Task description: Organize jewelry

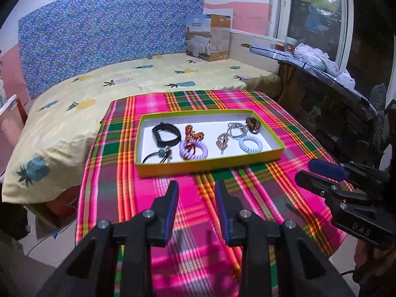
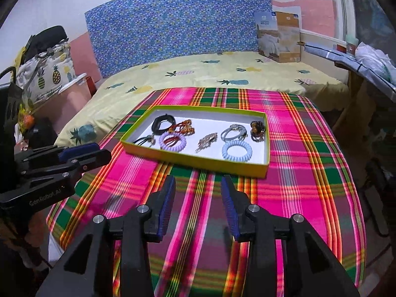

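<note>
A shallow yellow-green tray [image 1: 198,167] [image 2: 193,159] with a white floor sits on the pink plaid cloth [image 1: 259,198]. It holds a black band [image 1: 165,135], a purple coil tie [image 1: 193,150], a blue coil tie [image 1: 250,143] [image 2: 236,150], a grey loop [image 2: 234,131], brown beads [image 2: 258,130], a metal hair clip [image 1: 222,141] and a red-orange cord [image 1: 193,133]. My left gripper [image 1: 196,185] is open and empty, short of the tray's near wall. My right gripper [image 2: 198,182] is open and empty, also short of the tray. Each gripper shows in the other's view.
The plaid cloth covers a small table against a bed with a yellow pineapple sheet [image 1: 99,91]. A bedding box [image 1: 209,37] stands at the bed's far corner. A cluttered ledge [image 1: 309,57] runs along the right. Bags [image 2: 44,69] pile at the left.
</note>
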Motion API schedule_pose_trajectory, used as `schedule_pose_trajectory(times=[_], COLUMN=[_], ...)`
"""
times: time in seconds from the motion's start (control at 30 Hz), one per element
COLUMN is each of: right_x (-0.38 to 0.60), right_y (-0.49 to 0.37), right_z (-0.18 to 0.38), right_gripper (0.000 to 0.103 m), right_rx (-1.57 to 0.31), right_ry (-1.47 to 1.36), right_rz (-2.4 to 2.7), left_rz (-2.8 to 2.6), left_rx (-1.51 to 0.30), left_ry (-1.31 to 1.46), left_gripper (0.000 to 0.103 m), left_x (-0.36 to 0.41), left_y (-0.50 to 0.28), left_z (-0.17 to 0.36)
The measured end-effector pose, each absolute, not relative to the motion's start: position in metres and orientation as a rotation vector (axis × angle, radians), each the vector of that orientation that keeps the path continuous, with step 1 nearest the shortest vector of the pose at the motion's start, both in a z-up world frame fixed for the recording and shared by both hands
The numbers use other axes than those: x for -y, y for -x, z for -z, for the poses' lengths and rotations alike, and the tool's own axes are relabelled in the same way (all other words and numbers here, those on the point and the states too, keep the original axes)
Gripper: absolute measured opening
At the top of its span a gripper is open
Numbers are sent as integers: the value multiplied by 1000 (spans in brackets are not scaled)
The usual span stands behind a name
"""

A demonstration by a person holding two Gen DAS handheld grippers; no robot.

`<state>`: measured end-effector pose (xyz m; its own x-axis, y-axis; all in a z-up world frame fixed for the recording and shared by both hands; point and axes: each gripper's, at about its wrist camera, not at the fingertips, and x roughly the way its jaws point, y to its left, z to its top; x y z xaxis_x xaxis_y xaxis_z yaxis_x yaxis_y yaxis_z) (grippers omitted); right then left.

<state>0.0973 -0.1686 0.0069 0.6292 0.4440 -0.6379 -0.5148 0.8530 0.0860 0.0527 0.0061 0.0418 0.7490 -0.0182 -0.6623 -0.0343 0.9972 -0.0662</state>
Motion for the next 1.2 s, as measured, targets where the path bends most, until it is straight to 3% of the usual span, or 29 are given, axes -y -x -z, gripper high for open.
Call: schedule_pose_trajectory(times=[0.33, 1.2], right_x=[169, 161], right_y=[-64, -71], right_z=[0, 11], right_gripper=[39, 39], right_rx=[-701, -730], right_ry=[139, 163], right_rz=[-523, -511], left_rz=[-46, -59], left_rx=[-727, -767], left_ry=[76, 93], left_gripper=[31, 31], left_x=[-1, -3], left_y=[-22, -32], left_z=[-34, -16])
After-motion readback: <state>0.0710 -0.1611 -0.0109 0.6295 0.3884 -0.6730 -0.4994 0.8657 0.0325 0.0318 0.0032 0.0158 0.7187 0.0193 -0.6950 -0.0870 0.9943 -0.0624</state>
